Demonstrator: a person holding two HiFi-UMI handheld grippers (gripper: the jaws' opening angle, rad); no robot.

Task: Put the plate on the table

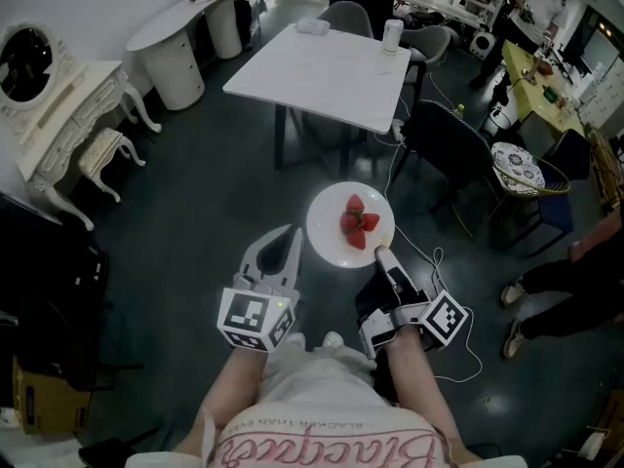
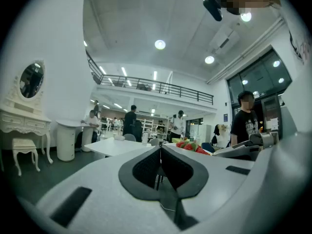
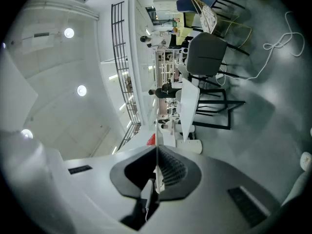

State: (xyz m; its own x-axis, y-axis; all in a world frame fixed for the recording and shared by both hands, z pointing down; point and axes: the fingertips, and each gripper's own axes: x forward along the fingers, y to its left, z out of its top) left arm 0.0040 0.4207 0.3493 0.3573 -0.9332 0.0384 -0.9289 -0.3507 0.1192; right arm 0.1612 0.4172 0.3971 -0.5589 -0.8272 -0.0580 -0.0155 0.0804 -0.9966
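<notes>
A white plate [image 1: 336, 230] with red strawberries [image 1: 357, 221] hangs in the air above the dark floor. My right gripper [image 1: 382, 257] is shut on its near rim. In the right gripper view the plate [image 3: 156, 126] runs edge-on between the jaws of my right gripper [image 3: 156, 152]. My left gripper [image 1: 286, 246] sits just left of the plate, shut with nothing in it. The left gripper view shows my left gripper [image 2: 160, 153] with its jaws together and the strawberries [image 2: 190, 146] to its right. The white square table [image 1: 322, 71] stands ahead, beyond the plate.
A can [image 1: 392, 35] and a small white object [image 1: 314, 25] stand at the table's far edge. Dark chairs [image 1: 444, 139] and a white cable [image 1: 429, 256] lie to the right. A white vanity [image 1: 58, 115] stands left, a person's legs [image 1: 551, 291] right.
</notes>
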